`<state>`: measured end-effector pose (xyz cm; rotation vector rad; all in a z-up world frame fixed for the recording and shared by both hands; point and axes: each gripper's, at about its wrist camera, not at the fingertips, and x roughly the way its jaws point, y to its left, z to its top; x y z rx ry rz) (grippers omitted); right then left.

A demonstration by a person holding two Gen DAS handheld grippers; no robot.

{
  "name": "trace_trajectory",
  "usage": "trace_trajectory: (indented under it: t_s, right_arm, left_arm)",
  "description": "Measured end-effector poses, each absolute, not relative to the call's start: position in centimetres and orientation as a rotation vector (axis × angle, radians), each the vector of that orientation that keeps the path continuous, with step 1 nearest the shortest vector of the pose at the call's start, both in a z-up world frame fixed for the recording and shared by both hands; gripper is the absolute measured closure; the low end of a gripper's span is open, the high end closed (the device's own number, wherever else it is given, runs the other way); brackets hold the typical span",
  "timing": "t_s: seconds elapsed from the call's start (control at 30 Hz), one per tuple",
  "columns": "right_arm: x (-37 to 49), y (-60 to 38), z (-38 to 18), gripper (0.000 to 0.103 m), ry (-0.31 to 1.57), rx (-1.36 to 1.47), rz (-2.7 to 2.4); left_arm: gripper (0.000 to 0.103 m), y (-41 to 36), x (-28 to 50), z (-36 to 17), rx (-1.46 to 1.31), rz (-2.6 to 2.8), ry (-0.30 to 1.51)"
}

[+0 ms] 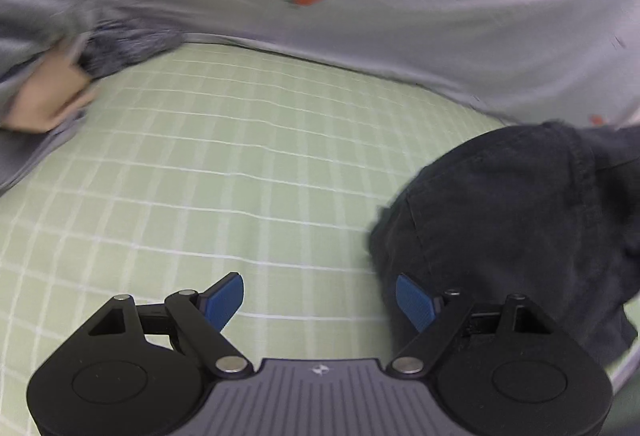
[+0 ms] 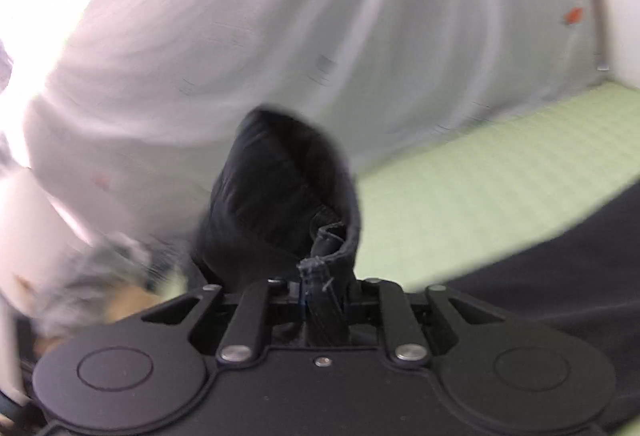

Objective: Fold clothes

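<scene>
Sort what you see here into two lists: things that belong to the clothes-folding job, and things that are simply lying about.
Part of the job:
- dark garment, clamped by the right gripper
- left gripper, open and empty
- green checked sheet, the folding surface

Lying about:
- pale strawberry-print cloth
- grey fuzzy fabric

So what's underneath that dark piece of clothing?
Under the dark garment lies the green checked sheet, visible around it. The right gripper pinches one edge. Anything directly beneath the cloth is covered.
</scene>
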<state>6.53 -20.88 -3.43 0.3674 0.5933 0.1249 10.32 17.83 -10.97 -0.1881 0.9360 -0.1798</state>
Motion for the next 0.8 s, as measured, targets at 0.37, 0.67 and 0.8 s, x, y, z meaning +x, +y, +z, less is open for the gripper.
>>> trace_trajectory:
  t_s: [0.37, 0.67, 0.8]
  right_arm:
    - [6.3, -23.1, -11.8, 0.046, 0.855, 0.362, -0.189]
    - [5.5, -24.9, -13.8, 0.08, 0.769, 0.763, -0.154]
    - [4.0, -25.9, -10.8, 0.089, 0.621, 0.739, -0.177]
  left_arm:
    - [0.019, 12.0, 9.7, -15.3, 0.075, -0.213, 1.098]
    - [0.019, 12.9, 9.5, -13.2, -0.062, -0.195, 1.03]
    - [0.019, 11.8, 9.5, -13.0, -0.03, -0.226, 1.021]
